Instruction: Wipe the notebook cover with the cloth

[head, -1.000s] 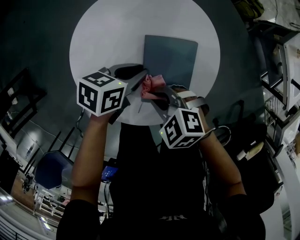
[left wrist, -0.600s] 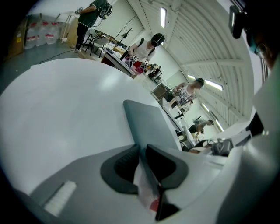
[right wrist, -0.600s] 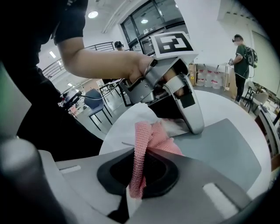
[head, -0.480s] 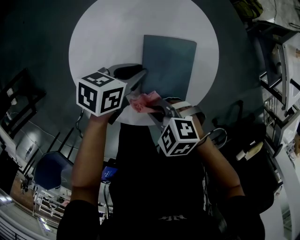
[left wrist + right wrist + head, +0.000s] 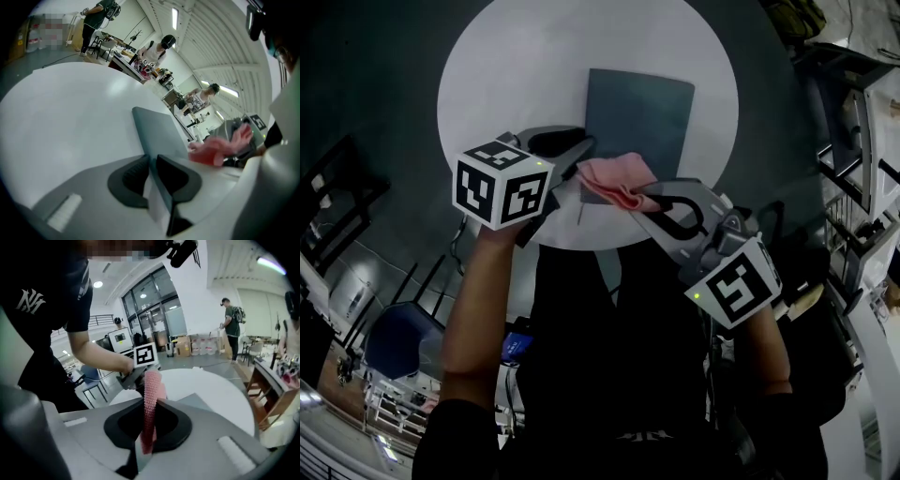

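- Nearest in the head view, two bare forearms are being held out over the near edge of the round white bench, each hand gripping one tool.
- The left tool is being held at the near left part of the bench, its marker cube facing up just over the near edge.
- In the left gripper view, the left tool is being kept closed on the notebook: the two dark jaws are almost together, with the notebook's near left corner running in between them.
- The right tool is being held at the bench's near edge, right of the left tool, with its marker cube hanging beyond that edge.
- In the right gripper view, the right tool is being kept clamped on the cloth; the pink fabric is being pinched as a narrow upright fold between the jaws.
- In the head view, the cloth is being carried as a bunched pink wad over the notebook's near left corner, just beside the left tool's jaws; whether it is touching the cover cannot be told.
- The notebook, dark grey-blue and closed, is lying flat right of the bench's middle, its near edge close to the bench's near edge and its far edge well short of the far edge.
- The far half of the bench is being shown bare and white.
- Beyond the bench, several people are being shown standing at work tables in a bright hall.
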